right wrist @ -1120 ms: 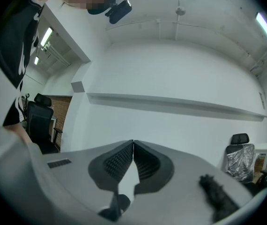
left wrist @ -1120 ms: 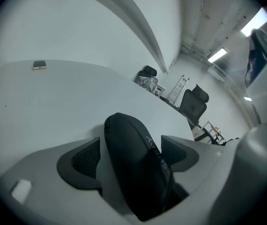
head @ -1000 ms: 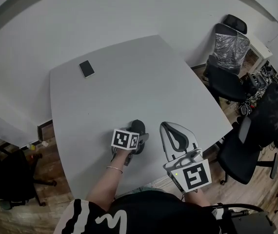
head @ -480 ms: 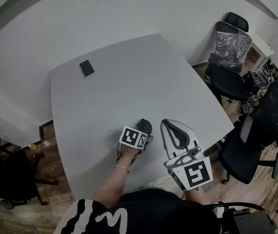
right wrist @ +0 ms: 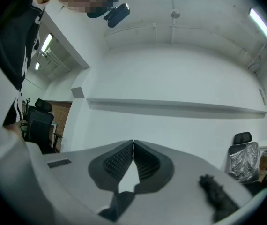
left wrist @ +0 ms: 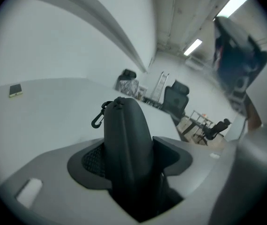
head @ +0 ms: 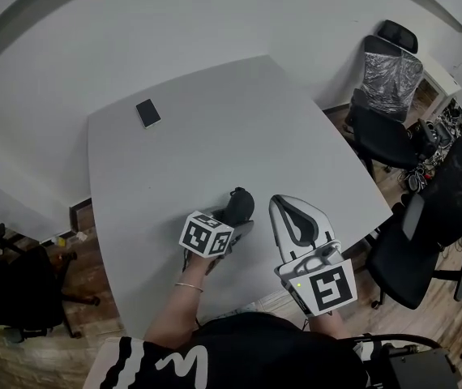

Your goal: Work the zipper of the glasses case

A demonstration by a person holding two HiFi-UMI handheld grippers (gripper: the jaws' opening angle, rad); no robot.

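Note:
A dark grey glasses case [left wrist: 126, 139] stands narrow-side up between the jaws of my left gripper [left wrist: 132, 165], a small black clip [left wrist: 97, 119] hanging at its far end. The jaws are closing, and both ribbed pads [left wrist: 92, 161] lie against the case's sides. From the head view, the case [head: 237, 204] pokes out ahead of the left gripper [head: 229, 221] near the table's front edge. My right gripper [head: 280, 203] rests just right of it, apart from the case. Its jaws [right wrist: 133, 146] meet at the tips with nothing between them.
The grey table [head: 215, 136] carries a phone [head: 147, 113] at its far left corner. Black office chairs [head: 385, 79] stand off the table's right side. The table's front edge runs close under both grippers.
The left gripper has shifted and turned around the case, and the case's far end has moved a little farther away. The right gripper has stayed put.

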